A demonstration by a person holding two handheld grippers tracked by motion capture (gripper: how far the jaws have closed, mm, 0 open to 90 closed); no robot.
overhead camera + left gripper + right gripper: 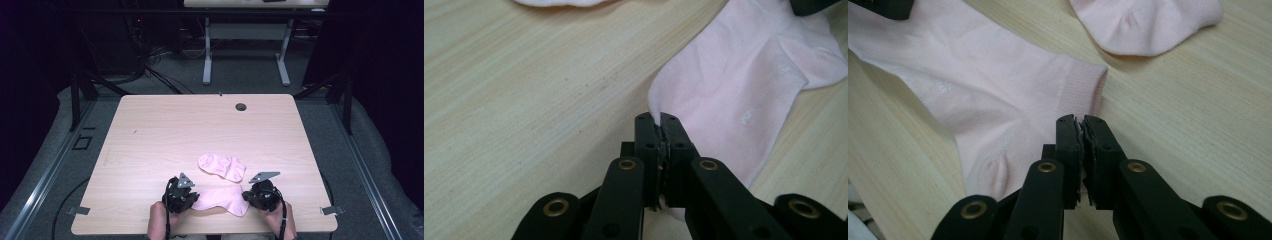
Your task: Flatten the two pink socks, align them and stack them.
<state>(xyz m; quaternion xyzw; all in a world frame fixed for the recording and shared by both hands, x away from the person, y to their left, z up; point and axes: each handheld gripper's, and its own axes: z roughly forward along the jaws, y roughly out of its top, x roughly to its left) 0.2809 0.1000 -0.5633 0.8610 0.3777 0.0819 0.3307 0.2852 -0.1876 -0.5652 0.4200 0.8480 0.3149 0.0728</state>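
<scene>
A pink sock (220, 199) lies flat near the front edge of the wooden table (165, 130), stretched between my two grippers. My left gripper (192, 199) is shut on its left end; in the left gripper view the jaws (658, 122) pinch the edge of the sock (734, 90). My right gripper (247, 197) is shut on the right end, where the jaws (1081, 125) bite the sock (983, 95) just below its ribbed cuff. A second pink sock (222, 166) lies loose just behind the first, also seen as the sock (1148, 22) beyond the right jaws.
A round cable hole (241, 106) sits near the table's far edge. Another table's legs (207, 55) stand on the floor beyond. The front table edge runs right under my hands (160, 222).
</scene>
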